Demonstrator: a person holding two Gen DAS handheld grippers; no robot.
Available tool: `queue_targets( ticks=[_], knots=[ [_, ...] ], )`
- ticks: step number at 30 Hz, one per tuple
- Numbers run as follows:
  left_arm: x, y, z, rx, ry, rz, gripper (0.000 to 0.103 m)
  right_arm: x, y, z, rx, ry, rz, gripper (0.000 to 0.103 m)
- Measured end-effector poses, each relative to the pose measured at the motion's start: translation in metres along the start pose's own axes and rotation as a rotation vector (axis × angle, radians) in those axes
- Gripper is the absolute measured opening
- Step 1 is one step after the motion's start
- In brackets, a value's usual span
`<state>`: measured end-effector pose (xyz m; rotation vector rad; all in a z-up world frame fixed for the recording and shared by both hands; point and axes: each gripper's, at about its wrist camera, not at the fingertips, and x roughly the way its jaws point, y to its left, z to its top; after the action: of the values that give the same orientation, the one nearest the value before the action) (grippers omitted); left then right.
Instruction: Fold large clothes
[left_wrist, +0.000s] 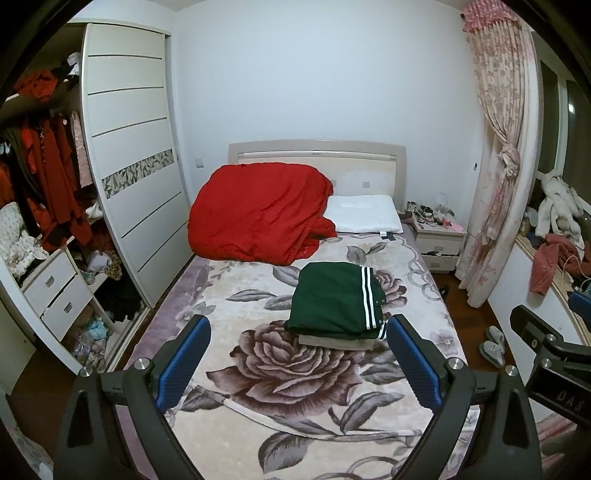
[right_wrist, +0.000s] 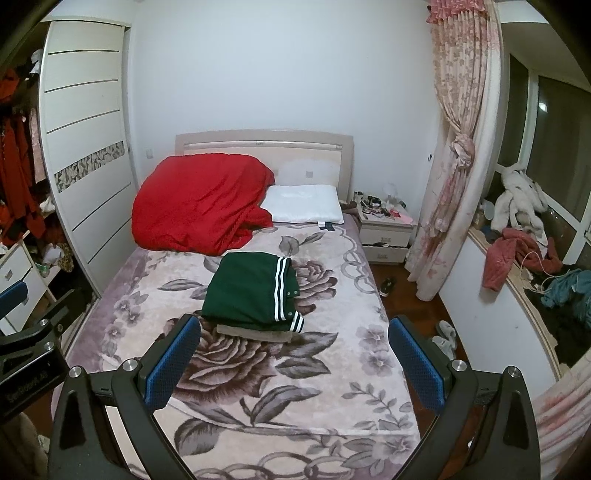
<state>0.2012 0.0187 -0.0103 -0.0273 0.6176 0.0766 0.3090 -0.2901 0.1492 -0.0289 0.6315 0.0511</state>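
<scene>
The left gripper (left_wrist: 297, 354) has its two blue fingers (left_wrist: 184, 362) spread wide apart; nothing is between them and they touch nothing; they hang in the air over the near end of the bed (left_wrist: 295, 406). The right gripper (right_wrist: 293, 356) is the same; its blue fingers (right_wrist: 415, 362) are wide apart, hold nothing and float above the flowery blanket (right_wrist: 314, 369).

Just ahead of both tools lies the folded green garment (left_wrist: 332, 299) with white stripes; it sits flat on a folded beige piece (left_wrist: 332, 341), and the two make a small pile on the blanket. From the left tool the pile is ahead and a bit toward its right finger; from the right tool the same pile (right_wrist: 255, 291) is ahead and toward its left finger. Farther ahead is a big red quilt (left_wrist: 258, 214) bunched up beside a white pillow (left_wrist: 364, 214); both are by the headboard.

The left view shows more of the open wardrobe (left_wrist: 48, 206), with red clothes hanging and white drawers; it also catches part of the other tool at its right edge. The right view shows more of the window ledge (right_wrist: 532, 258), with a pink coat, a white fluffy thing and blue cloth piled there; slippers (right_wrist: 445, 334) lie on the floor beside the bed.
</scene>
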Motion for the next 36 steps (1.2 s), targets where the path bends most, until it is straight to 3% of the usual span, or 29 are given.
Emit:
queue_targets(
  ticks=[36],
  knots=[
    [-0.001, 0.013, -0.003, 0.018, 0.009, -0.014, 0.097, -0.021, 0.002, -0.016, -0.001, -0.030, -0.042, 0.103]
  ],
)
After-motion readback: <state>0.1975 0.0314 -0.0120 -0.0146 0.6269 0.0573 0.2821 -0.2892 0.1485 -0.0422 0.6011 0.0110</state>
